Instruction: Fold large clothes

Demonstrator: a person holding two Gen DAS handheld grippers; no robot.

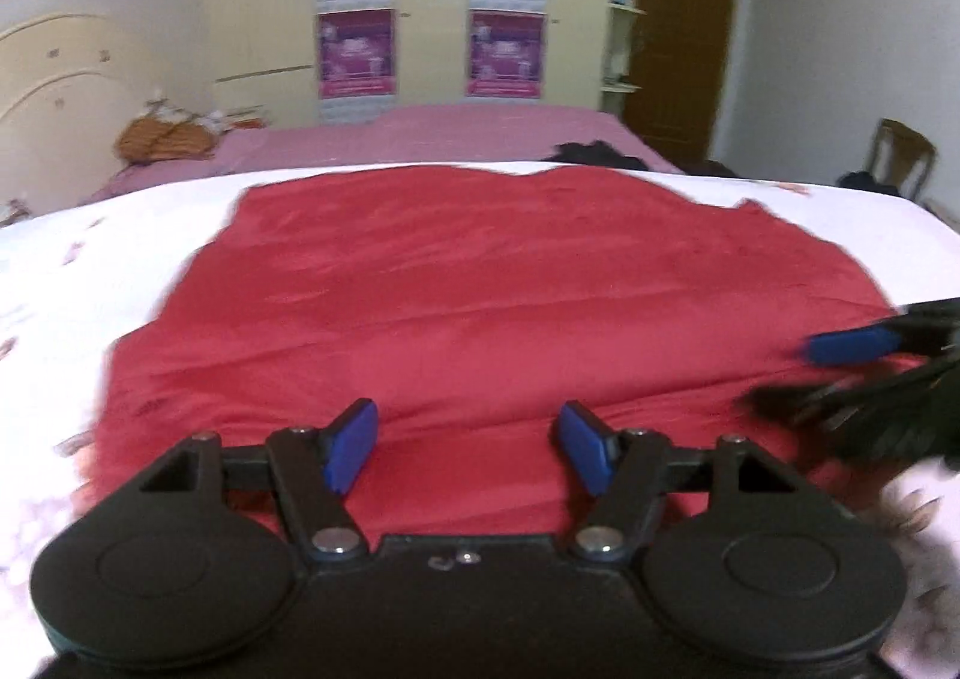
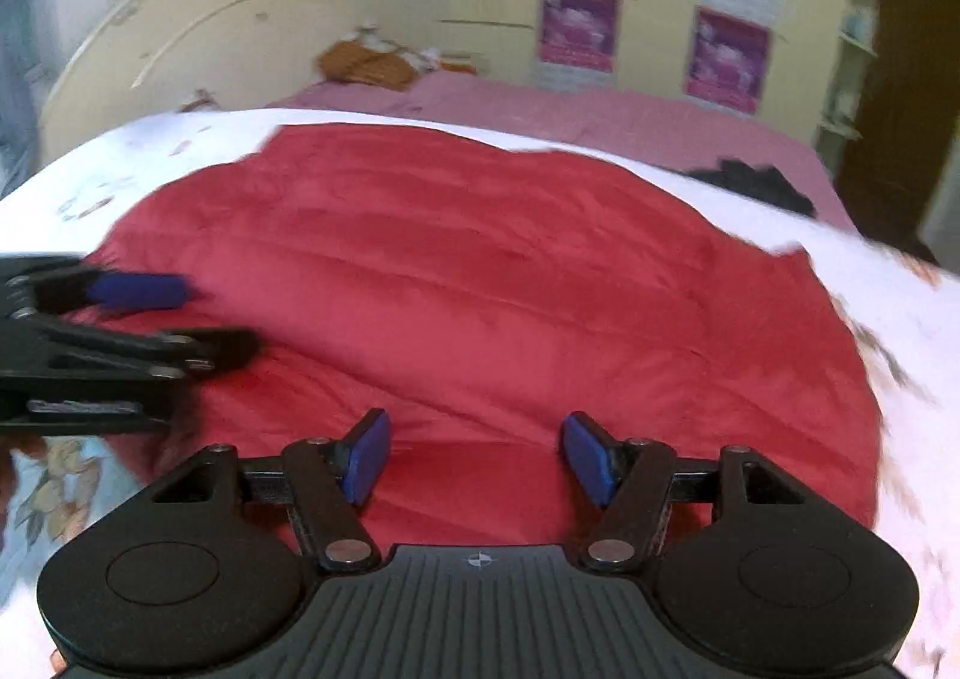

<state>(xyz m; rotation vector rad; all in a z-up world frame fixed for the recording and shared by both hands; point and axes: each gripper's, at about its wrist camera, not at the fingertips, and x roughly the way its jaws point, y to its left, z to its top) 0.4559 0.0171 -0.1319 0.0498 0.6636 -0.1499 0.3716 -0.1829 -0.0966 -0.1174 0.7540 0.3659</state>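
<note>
Fingers spread wide on both of your tools: the blue pads (image 1: 351, 445) of your left gripper (image 1: 468, 448) stand well apart above the near hem of the red garment (image 1: 468, 289), pinching nothing, and your right gripper (image 2: 477, 457) is held the same way, jaws apart over the cloth's near edge. Both tools point forward across the bed, side by side and level; each shows in the other's view as a blurred black linkage with a blue pad, coming in from the side over the garment's near corner. Red fabric lies spread nearly flat on a white floral sheet (image 1: 54, 271), its surface crossed by shallow wrinkles and its far edge uneven, with a small corner jutting out at the far right. Beyond it you see a pink bedspread (image 1: 480, 132), a dark bundle of cloth (image 1: 600, 153), a cream headboard (image 2: 198, 30), and a wardrobe hung with purple posters (image 1: 357, 51).
</note>
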